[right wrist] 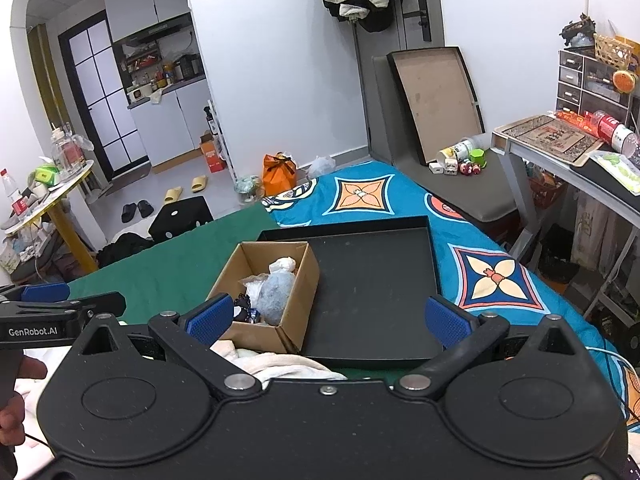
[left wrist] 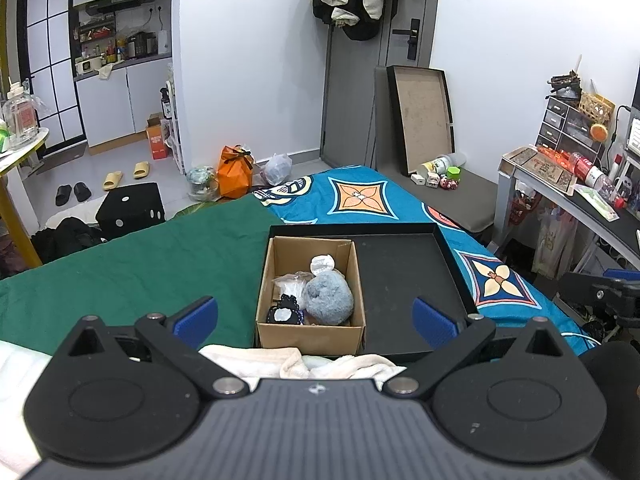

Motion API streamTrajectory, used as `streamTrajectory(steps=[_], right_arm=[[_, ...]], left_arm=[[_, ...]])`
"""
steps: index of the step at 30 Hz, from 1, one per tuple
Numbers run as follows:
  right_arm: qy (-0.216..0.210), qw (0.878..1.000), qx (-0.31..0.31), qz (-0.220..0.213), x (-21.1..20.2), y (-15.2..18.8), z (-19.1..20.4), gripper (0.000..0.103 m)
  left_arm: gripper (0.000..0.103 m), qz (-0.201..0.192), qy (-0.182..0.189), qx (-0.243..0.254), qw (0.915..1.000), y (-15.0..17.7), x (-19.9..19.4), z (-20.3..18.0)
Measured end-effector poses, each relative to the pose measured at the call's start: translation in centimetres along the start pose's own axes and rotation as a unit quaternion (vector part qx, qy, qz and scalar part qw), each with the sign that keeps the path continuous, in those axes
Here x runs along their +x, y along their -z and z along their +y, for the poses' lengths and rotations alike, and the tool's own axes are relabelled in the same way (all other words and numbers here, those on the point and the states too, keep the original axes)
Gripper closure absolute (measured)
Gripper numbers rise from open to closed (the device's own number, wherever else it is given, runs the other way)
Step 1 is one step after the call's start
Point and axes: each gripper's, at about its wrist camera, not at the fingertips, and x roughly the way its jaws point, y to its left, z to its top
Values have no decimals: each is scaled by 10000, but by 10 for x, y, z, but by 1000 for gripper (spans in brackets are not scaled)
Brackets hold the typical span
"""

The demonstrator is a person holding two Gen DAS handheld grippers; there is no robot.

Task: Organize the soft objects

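Sitting in the left part of a shallow black tray (left wrist: 404,264), a cardboard box (left wrist: 310,334) has its near wall close to the tray's near rim. To the box's right the tray floor is bare up to the raised right rim. Inside the box lie a grey-blue fuzzy plush (left wrist: 329,298), a white-tagged bundle (left wrist: 322,264) behind it, a clear plastic bag (left wrist: 290,286) to the left, and a small black-and-white item (left wrist: 283,314) at the near left corner. A cream towel (left wrist: 280,362) is bunched just in front of the tray, touching or nearly touching its near edge.

Both grippers hover above the towel, in front of the tray. The left gripper (left wrist: 316,320) has its blue pads (left wrist: 196,322) spread wide apart and grips nothing. The right gripper (right wrist: 328,320) is likewise spread, its blue pads (right wrist: 446,326) empty; its left finger shows in line with the box's near corner. A hand (right wrist: 16,408) holds the left gripper's handle at the edge of the right wrist view.

The tray rests on a bed covered by a green sheet (left wrist: 132,276) on the left and a blue patterned sheet (left wrist: 360,196) on the right. Beyond the bed are a grey door (left wrist: 352,92), a second tray-like lid (left wrist: 424,116) leaning against the wall, a cluttered desk (left wrist: 568,188) on the right, and slippers (left wrist: 124,174) on the floor at left.
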Motion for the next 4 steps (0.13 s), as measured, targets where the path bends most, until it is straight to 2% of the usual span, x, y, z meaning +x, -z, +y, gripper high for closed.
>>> streamTrajectory(steps=[4], right_arm=[[8, 10000, 21, 49, 5, 2, -1, 0]], left_arm=[[0, 46, 17, 54, 10000, 0, 6, 0]])
